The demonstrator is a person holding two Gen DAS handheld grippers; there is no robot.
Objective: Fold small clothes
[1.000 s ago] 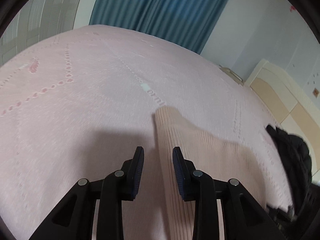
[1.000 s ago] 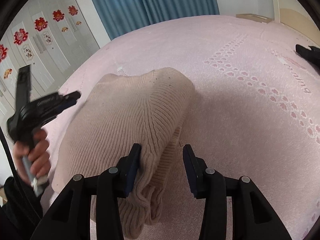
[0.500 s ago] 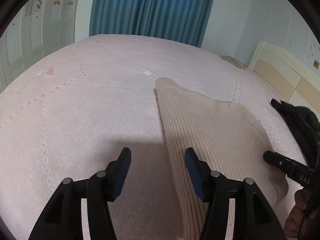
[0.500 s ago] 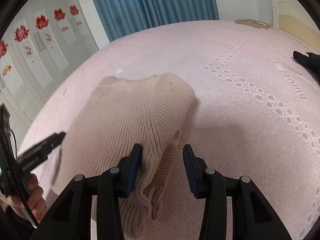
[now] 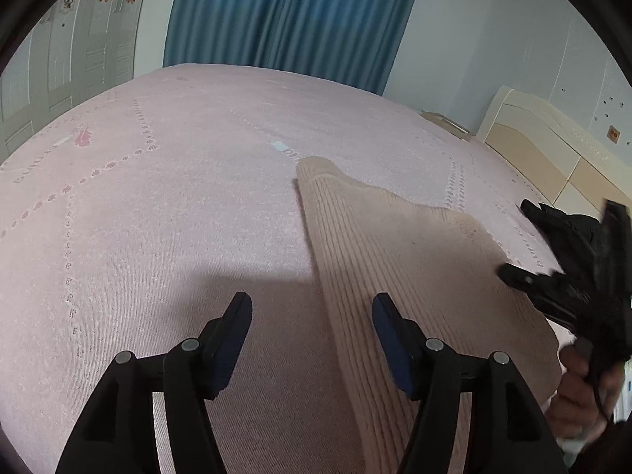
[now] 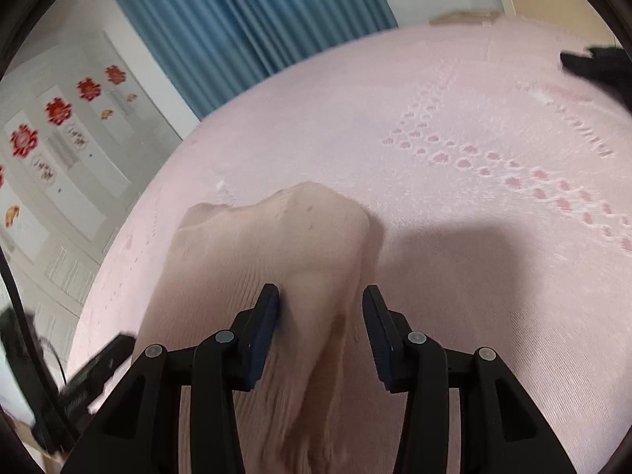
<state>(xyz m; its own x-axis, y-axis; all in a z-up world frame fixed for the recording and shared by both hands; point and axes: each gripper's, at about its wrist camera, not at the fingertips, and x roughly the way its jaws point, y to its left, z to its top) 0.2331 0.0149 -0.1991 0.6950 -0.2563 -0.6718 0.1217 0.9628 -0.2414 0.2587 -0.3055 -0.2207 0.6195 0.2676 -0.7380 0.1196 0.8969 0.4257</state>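
Sweater point(image 5: 399, 268) lies folded on the bed point(image 5: 158, 217), mostly done I judge; my left gripper point(image 5: 312, 330) wide over its edge, right gripper point(image 6: 320, 318) wide astride its fold, neither gripping.

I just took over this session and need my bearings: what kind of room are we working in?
Most likely a bedroom. The beige ribbed knit sweater lies on a wide pink patterned bedspread, with a cream headboard at one side and long blue curtains behind.
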